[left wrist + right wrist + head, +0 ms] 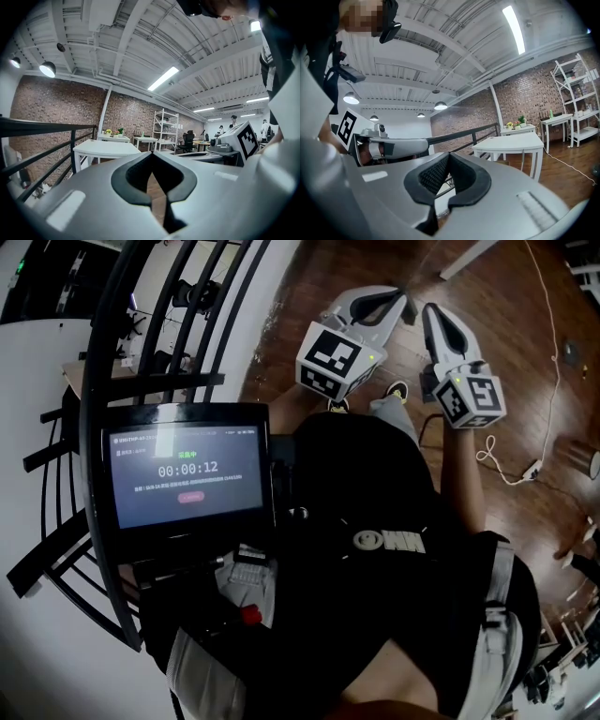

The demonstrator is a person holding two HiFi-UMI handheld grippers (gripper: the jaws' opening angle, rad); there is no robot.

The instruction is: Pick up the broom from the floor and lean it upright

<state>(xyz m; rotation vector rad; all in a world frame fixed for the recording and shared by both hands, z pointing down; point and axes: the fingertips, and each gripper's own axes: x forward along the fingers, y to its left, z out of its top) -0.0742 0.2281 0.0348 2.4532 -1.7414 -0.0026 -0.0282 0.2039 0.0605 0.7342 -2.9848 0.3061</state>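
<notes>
No broom shows in any view. In the head view both grippers are held out level in front of the person's body, above the dark wooden floor (506, 296). My left gripper (405, 304) is shut, with nothing between its pads. My right gripper (431, 313) is beside it, also shut and empty. In the left gripper view, the left gripper (152, 155) has its jaws closed tip to tip, and the right gripper's marker cube (246, 138) shows at the right. The right gripper view shows the right gripper (449, 154) closed, with the left gripper's body (389, 146) at the left.
A black metal railing (141, 334) runs along the left. A screen (186, 470) hangs at the person's chest. A white cable (553, 352) and power strip (530, 470) lie on the floor at the right. White tables (105, 147) (511, 140) and shelving (164, 129) stand farther off.
</notes>
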